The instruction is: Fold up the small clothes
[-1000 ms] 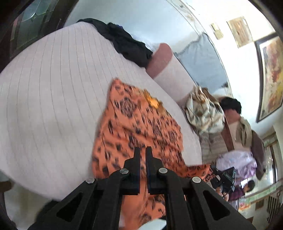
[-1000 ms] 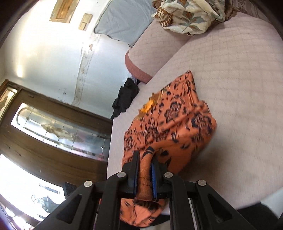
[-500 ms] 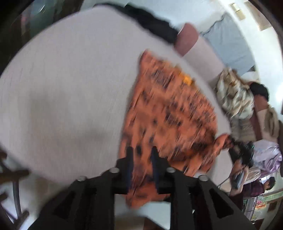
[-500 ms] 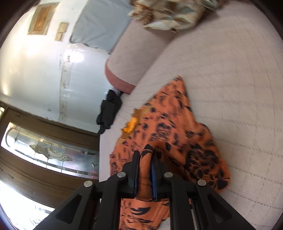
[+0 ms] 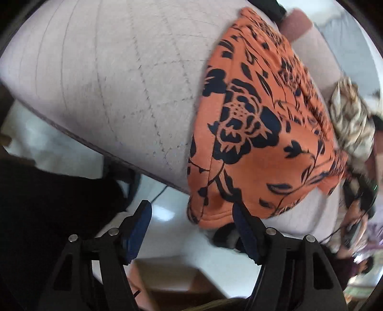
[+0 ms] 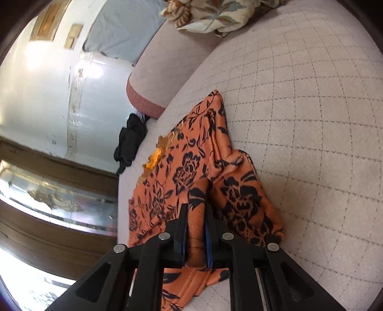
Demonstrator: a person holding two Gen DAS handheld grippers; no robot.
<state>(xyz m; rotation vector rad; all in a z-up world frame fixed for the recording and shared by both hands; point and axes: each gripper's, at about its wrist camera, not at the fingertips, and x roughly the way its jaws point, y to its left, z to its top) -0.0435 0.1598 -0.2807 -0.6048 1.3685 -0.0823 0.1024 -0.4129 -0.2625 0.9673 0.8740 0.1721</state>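
Note:
An orange garment with a black flower print lies on a pale quilted sofa seat, one corner hanging over the front edge. My left gripper hovers just below that hanging hem. Its jaws are opening and nothing is pressed between them. In the right wrist view the same orange garment is partly folded on the quilted seat. My right gripper is shut on a bunched fold of the cloth at its near edge.
A black garment lies at the far end of the seat by the rolled armrest. A floral cloth bundle sits at the back. White floor and a brown box lie below the seat's edge.
The left gripper let go of the orange cloth, opened wide and dropped to the seat's front edge. The right gripper kept its hold and sank slightly, laying the fold flatter.

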